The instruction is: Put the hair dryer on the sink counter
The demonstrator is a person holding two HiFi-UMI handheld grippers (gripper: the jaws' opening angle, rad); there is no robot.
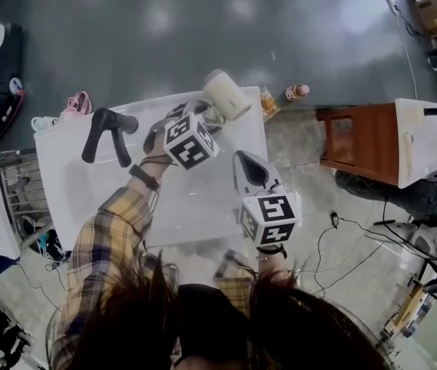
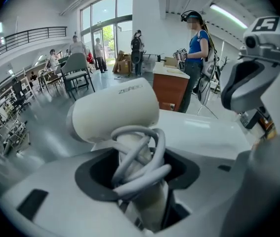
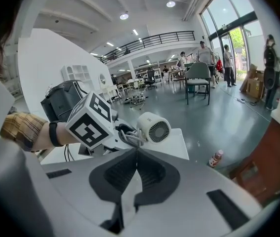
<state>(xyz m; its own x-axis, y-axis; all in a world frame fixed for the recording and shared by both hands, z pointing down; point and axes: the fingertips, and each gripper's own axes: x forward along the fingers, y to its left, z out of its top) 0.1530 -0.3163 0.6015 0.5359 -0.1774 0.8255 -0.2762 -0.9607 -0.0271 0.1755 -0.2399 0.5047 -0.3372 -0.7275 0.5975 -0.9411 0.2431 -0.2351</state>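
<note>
**Hair dryer held over the sink counter, not set down yet**

The big white counter point(image 1: 203, 195) fills the middle of the floor space in front of the person. A black tap point(image 1: 106, 133) stands at its left side.

The white hair dryer point(image 1: 226, 95) is up at the far right corner of the counter, close to the edge. It looks held a little above the top, but I cannot tell for sure if it touches.

The left gripper point(image 2: 140, 174) has the dryer. Its jaws are pressed onto the handle, and the fat round part sticks out past them. The right gripper point(image 3: 136, 157) hangs near the front right of the counter, well apart from the dryer. Its jaws are pressed together with nothing in them.

A grey cord point(image 2: 140, 154) is wound in loops round the handle, right where the jaws hold it.

To do this step well, I think the dryer should come in from the edge first, to a flat bare spot on the counter. That corner is a bad place, since a round thing could roll off. Lay it down on its side, low and slow. Let go only when it rests. Open the jaws wide, since the cord loops could catch on them and drag the dryer along.
</note>
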